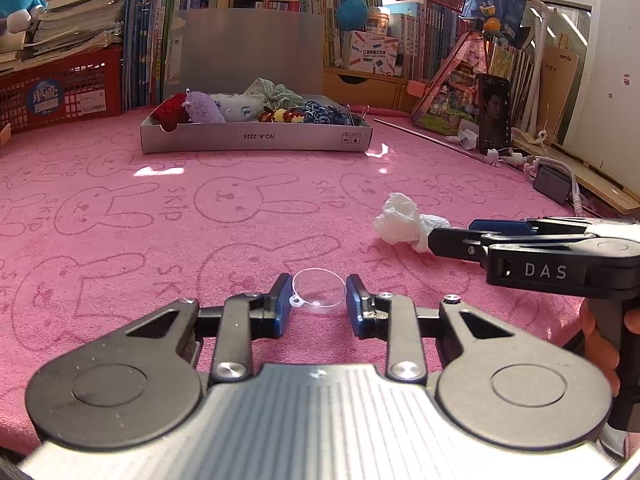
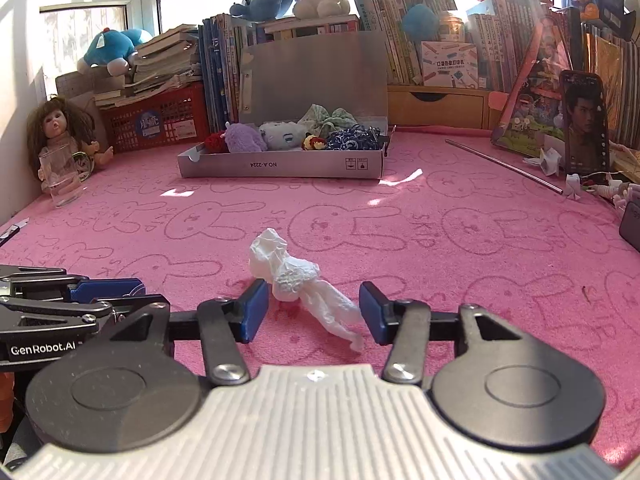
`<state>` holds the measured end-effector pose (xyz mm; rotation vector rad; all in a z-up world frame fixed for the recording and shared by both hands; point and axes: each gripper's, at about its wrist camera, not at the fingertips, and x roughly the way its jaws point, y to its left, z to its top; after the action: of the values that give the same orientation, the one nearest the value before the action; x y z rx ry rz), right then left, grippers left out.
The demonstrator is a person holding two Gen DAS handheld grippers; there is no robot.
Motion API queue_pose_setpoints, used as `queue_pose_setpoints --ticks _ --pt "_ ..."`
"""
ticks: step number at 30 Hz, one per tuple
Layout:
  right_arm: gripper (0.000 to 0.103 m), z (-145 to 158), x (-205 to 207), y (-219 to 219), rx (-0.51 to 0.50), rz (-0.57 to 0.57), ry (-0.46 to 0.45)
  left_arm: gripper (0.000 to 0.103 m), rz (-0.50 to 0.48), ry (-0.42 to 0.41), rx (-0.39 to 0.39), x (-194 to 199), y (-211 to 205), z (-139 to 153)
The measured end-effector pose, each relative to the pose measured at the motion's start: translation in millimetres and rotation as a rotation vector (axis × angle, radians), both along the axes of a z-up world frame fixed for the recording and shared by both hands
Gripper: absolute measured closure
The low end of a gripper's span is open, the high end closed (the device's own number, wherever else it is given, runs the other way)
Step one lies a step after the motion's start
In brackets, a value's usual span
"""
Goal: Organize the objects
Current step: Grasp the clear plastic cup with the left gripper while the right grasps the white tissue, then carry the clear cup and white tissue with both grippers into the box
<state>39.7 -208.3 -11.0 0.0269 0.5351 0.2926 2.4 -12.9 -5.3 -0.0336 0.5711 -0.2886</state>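
A person's two handheld grippers sit low over a pink rabbit-print towel [image 1: 160,216]. The left gripper [image 1: 318,306] has its blue pads [image 1: 282,304] pressed against either side of a small clear plastic dome [image 1: 320,290], which rests on the towel between the fingertips with its little loop tab pointing toward the left pad. To its right, the right gripper [image 2: 314,312] stands partly open around a crumpled white tissue [image 2: 288,270]; the wad lies just ahead of the pads and its twisted tail trails back between them, with neither pad [image 2: 254,312] pressing on it. Seen from the left camera, that gripper's fingertip reaches the tissue from the right. Well ahead of both claws, an open grey cardboard box [image 2: 280,168] holds a row of small plush toys and bundled cloth. A doll [image 2: 60,132] sits far to the left behind a clear glass [image 2: 60,176], and a phone [image 2: 584,124] stands propped far to the right.
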Motion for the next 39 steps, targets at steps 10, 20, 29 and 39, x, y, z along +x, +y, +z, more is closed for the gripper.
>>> queue_pose_setpoints --ticks 10,20,29,39 --pt "0.022 -4.9 13.3 19.7 -0.032 -0.034 -0.011 0.069 0.047 0.008 0.002 5.0 12.1 2.9" --pt "0.028 -10.4 23.0 25.4 -0.034 -0.009 0.018 0.069 0.071 0.017 0.012 15.9 15.5 3.9" --pt "0.071 -4.8 27.9 22.8 0.022 0.021 0.012 0.069 0.088 0.023 0.028 36.5 20.3 11.3" --pt "0.072 17.3 44.8 19.5 0.050 0.023 -0.006 0.069 0.112 0.002 0.025 70.0 30.7 42.1"
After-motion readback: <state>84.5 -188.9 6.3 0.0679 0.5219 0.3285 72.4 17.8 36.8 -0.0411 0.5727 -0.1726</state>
